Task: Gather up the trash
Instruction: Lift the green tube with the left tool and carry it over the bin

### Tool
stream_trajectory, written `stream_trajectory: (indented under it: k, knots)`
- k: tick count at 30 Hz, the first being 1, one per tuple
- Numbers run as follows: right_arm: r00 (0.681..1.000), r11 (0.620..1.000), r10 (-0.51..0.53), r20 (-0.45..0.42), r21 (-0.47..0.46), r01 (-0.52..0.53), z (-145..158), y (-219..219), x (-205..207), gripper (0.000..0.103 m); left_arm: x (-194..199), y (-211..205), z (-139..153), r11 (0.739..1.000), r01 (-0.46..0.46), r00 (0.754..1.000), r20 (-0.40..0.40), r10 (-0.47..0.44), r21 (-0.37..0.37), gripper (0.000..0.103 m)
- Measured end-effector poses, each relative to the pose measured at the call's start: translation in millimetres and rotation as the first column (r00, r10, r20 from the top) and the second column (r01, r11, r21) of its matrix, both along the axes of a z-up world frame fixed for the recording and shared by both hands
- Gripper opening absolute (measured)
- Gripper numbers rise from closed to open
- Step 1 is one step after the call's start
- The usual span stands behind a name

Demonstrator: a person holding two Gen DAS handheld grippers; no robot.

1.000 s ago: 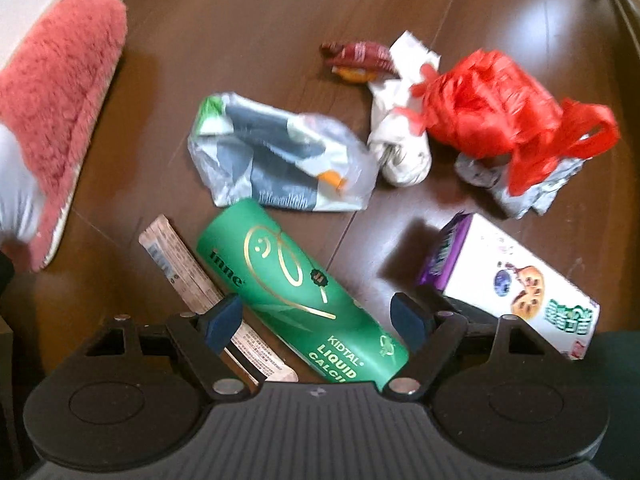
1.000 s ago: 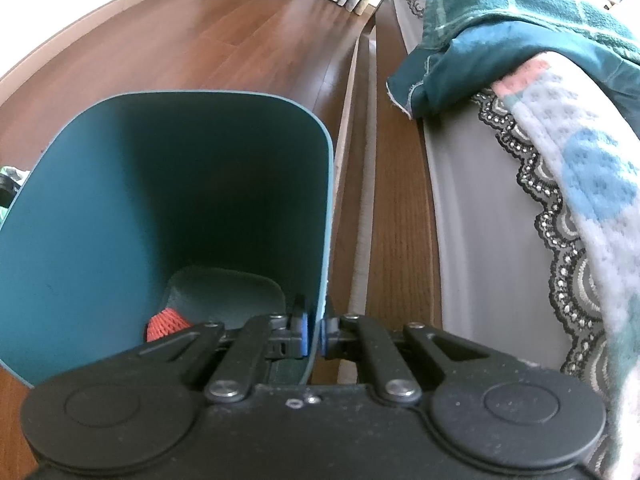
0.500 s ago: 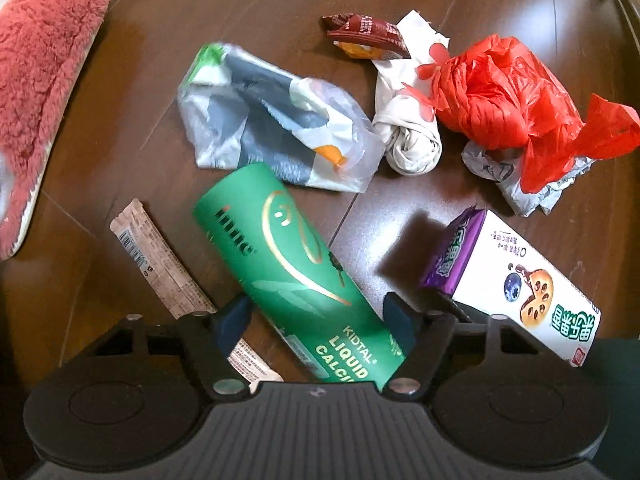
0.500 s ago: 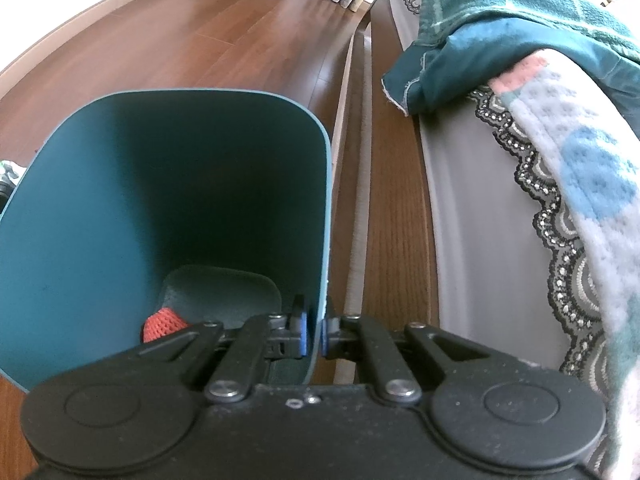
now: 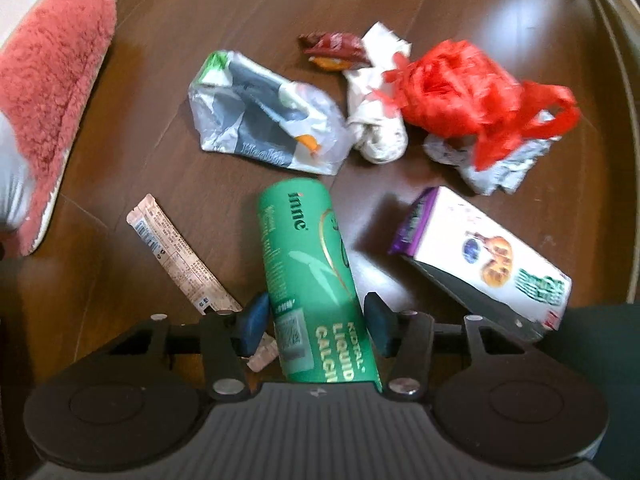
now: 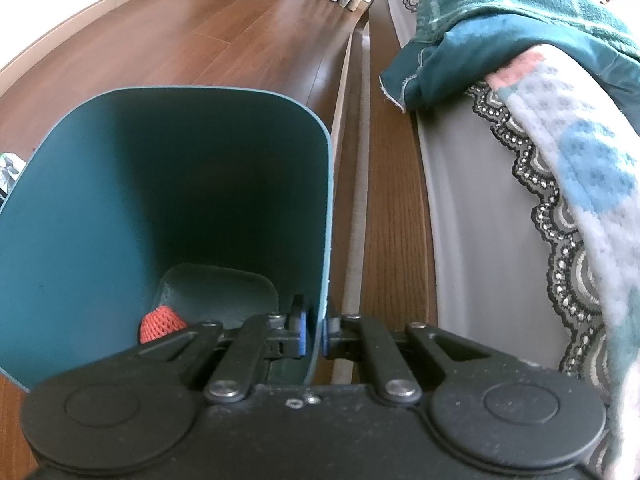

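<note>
In the left wrist view my left gripper (image 5: 316,320) is shut on a green cardboard tube (image 5: 312,276), which points forward between the fingers, lifted off the dark wood floor. Around it lie a brown snack wrapper (image 5: 176,256), a crumpled clear bag (image 5: 264,116), a white crumpled wrapper (image 5: 376,120), a red plastic bag (image 5: 460,88), a dark red wrapper (image 5: 332,46) and a white and purple carton (image 5: 484,256). In the right wrist view my right gripper (image 6: 313,334) is shut on the rim of a teal bin (image 6: 160,184). A red mesh piece (image 6: 162,322) lies inside it.
A pink fuzzy slipper (image 5: 44,92) lies at the left. A bed with a teal blanket (image 6: 512,40) and a lace-edged cover (image 6: 568,208) stands to the right of the bin, its wooden frame (image 6: 384,200) alongside. The bin's corner (image 5: 600,340) shows at the left view's lower right.
The left fingers have closed on the green tube, and it has swung from slanted to pointing straight ahead. The bin and right gripper have barely moved.
</note>
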State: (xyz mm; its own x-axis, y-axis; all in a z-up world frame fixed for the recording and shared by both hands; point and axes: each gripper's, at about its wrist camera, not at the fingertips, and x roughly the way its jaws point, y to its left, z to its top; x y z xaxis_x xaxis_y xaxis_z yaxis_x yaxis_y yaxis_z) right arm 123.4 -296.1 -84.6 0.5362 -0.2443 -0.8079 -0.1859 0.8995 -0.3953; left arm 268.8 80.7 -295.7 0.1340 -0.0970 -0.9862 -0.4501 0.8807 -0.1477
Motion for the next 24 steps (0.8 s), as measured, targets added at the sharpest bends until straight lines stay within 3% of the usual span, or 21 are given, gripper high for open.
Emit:
stream_trajectory:
  k: [12,18,24]
  knots:
    - [0.999,0.999,0.042,-0.007,0.025,-0.041,2,-3,-4,0.006,-21,-18,69,0.988,0.143,0.984,0.097,-0.148,0.049,0.046]
    - [0.998,0.998,0.064,-0.013,0.028,-0.063,1,-6,-6,0.006,-49,-29,138,0.965,0.251,0.94,0.219,-0.263,0.081,0.046]
    - [0.996,0.997,0.082,-0.019,0.004,-0.082,-2,-5,-7,0.006,-83,-42,210,0.953,0.29,0.888,0.346,-0.302,0.086,0.046]
